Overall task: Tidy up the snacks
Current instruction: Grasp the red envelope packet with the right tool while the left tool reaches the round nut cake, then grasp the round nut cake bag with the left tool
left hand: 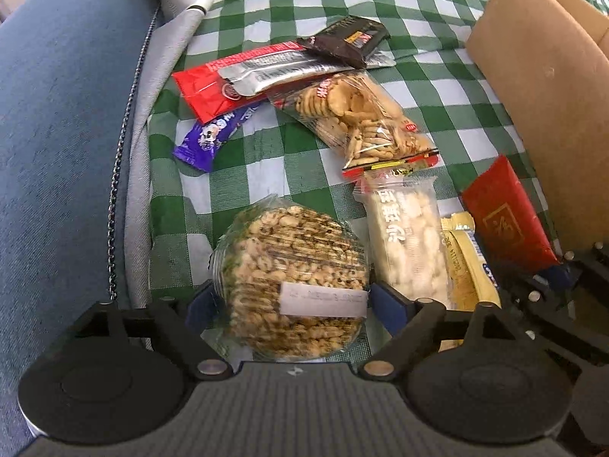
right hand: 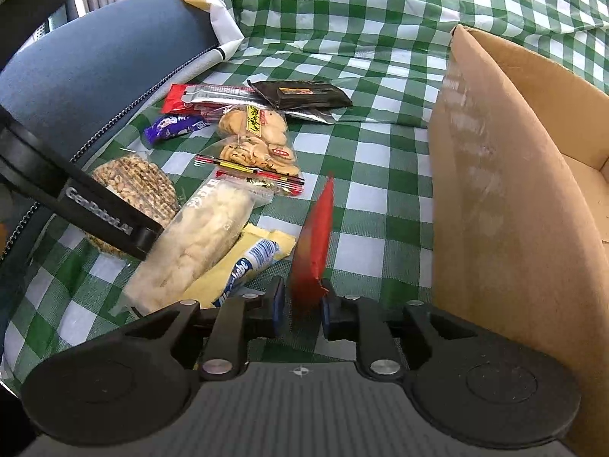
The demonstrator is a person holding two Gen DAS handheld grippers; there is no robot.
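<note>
Left gripper [left hand: 291, 301] jaws wide, straddling round puffed-grain cake [left hand: 293, 282], pads beside it, contact unclear; right gripper [right hand: 300, 310] part-open around blurred red packet [right hand: 314, 243], grip unclear; cardboard box [right hand: 506, 205] cut off right

left tool [left hand: 291, 301]: black arms | blue pads | silver screws | GenRobot.AI lettering

A green-and-white checked cloth [right hand: 380, 87] covers the surface under bright, even light. A blue upholstered chair back [left hand: 57, 122] curves along the left edge, grey piping trimming it.
</note>
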